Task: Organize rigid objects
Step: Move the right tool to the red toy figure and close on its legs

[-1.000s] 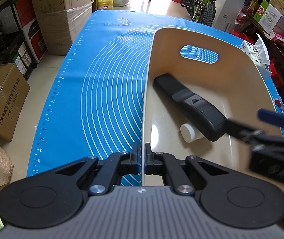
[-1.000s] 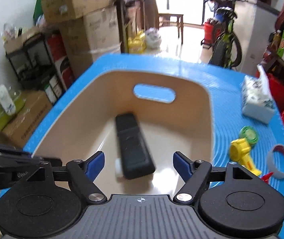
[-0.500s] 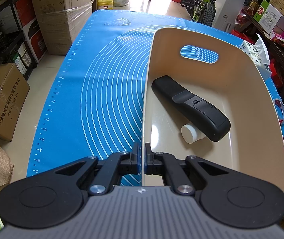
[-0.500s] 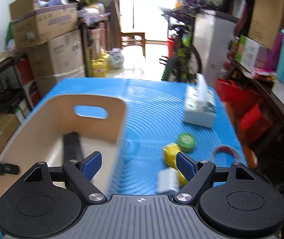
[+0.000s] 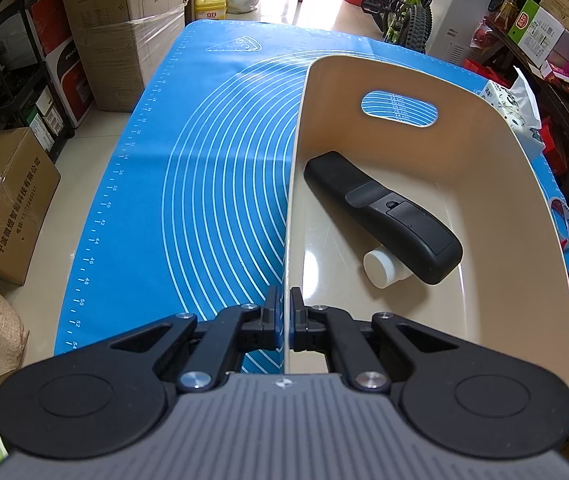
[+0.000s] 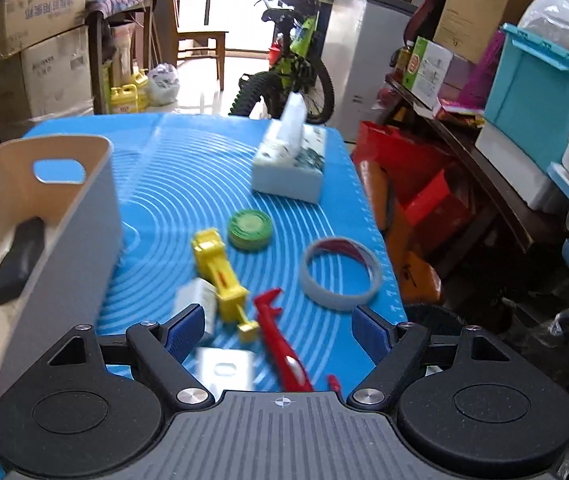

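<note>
My left gripper (image 5: 284, 316) is shut on the near left wall of a beige bin (image 5: 496, 168). Inside lie a black remote (image 5: 380, 216) and a white capped bottle (image 5: 382, 268) partly under it. My right gripper (image 6: 280, 328) is open and empty above loose items on the blue mat (image 6: 188, 184): a yellow tool (image 6: 220, 272), a red tool (image 6: 280, 340), a green round tin (image 6: 249, 229), a tape ring (image 6: 340, 276), a small white block (image 6: 198, 296) and a white plate-like piece (image 6: 224, 372). The bin (image 6: 64, 236) is at the left of that view.
A tissue box (image 6: 290, 164) stands at the mat's far right. Cardboard boxes (image 5: 8, 208) and a shelf stand left of the table, a bicycle (image 6: 288, 68) behind it, and red bags and cluttered shelves (image 6: 436, 200) to the right.
My right gripper has left the bin, where the remote now lies, and swung right over the loose items on the mat. My left gripper has kept its hold on the bin wall.
</note>
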### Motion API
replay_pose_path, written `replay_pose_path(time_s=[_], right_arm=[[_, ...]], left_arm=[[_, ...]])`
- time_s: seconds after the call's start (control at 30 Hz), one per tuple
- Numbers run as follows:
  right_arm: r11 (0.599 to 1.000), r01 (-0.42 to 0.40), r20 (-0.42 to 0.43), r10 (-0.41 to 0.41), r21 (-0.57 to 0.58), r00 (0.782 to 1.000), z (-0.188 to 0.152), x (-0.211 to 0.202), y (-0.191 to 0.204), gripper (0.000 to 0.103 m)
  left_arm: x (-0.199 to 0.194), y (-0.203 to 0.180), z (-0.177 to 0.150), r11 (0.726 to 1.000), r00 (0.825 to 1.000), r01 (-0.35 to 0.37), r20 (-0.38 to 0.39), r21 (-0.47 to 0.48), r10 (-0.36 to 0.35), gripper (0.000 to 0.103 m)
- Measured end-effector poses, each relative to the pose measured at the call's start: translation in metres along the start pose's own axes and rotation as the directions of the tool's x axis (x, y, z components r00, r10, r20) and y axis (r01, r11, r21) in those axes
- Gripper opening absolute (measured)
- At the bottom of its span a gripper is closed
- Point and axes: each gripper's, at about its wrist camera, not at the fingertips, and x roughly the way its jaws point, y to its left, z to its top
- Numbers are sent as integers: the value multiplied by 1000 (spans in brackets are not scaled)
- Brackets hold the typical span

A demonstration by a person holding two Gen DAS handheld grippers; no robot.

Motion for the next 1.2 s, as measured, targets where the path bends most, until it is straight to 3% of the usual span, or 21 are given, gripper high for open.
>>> replay_pose_path(time_s=[0.37, 0.57, 0.87, 1.07, 1.2], right_arm=[[995, 9, -52, -14, -97, 999, -17, 31, -7, 80], [992, 23, -96, -35, -123, 995, -24, 47, -10, 71], [987, -20, -156, -5, -159, 988, -31, 70, -11, 69], [988, -40, -154, 16, -152, 988, -31, 77, -12, 59], [984, -98, -169, 72, -151, 983, -31, 75, -10, 31]], left_arm=[[0, 0, 0, 1000, 1000, -4, 1, -1, 4, 6], [0, 1, 0, 1000, 1000, -4, 1, -1, 4, 7], [0, 1, 0, 1000, 1000, -7, 0, -1, 7, 7], [1, 1, 0, 1000, 1000, -11, -1, -1, 11, 8], [2, 1, 0, 1000, 1000, -14, -2, 0, 14, 8]])
